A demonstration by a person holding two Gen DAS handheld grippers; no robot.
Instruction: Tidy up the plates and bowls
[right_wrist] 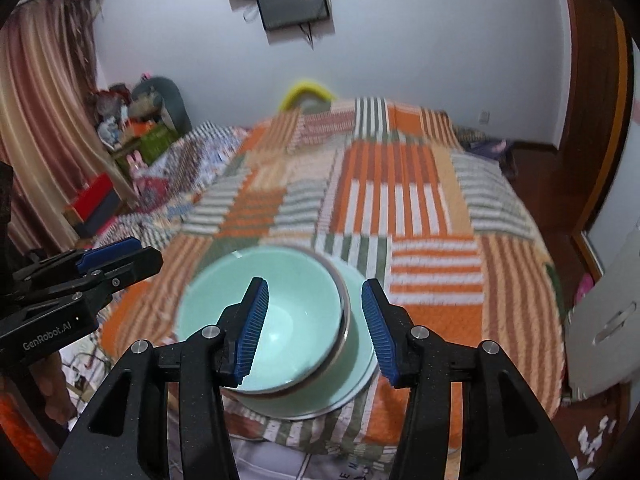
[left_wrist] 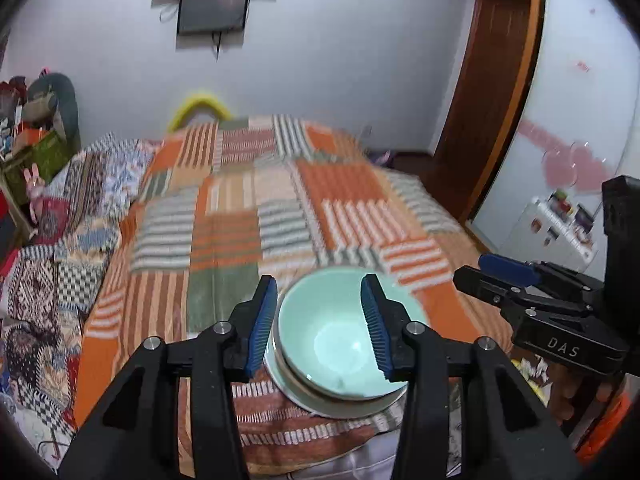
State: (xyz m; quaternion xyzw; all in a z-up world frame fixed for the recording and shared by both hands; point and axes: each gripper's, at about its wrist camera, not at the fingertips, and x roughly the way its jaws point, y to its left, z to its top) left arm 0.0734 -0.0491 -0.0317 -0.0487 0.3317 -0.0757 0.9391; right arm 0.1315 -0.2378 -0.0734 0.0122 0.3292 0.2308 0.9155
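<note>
A mint green bowl (left_wrist: 336, 344) sits on a mint green plate (left_wrist: 344, 410) near the front edge of a bed with an orange striped patchwork blanket (left_wrist: 240, 216). My left gripper (left_wrist: 320, 328) is open, its fingers straddling the bowl from above and empty. In the right wrist view the same bowl (right_wrist: 288, 312) rests on the plate (right_wrist: 360, 372). My right gripper (right_wrist: 316, 328) is open over the bowl's right rim, its left finger over the bowl's inside. Each gripper shows at the side of the other's view.
A patterned quilt (left_wrist: 48, 264) lies on the bed's left side. Boxes and soft toys (left_wrist: 36, 136) pile by the wall at left. A white cabinet (left_wrist: 560, 232) and wooden door frame (left_wrist: 492, 92) stand at right. A wall screen (left_wrist: 212, 4) hangs above.
</note>
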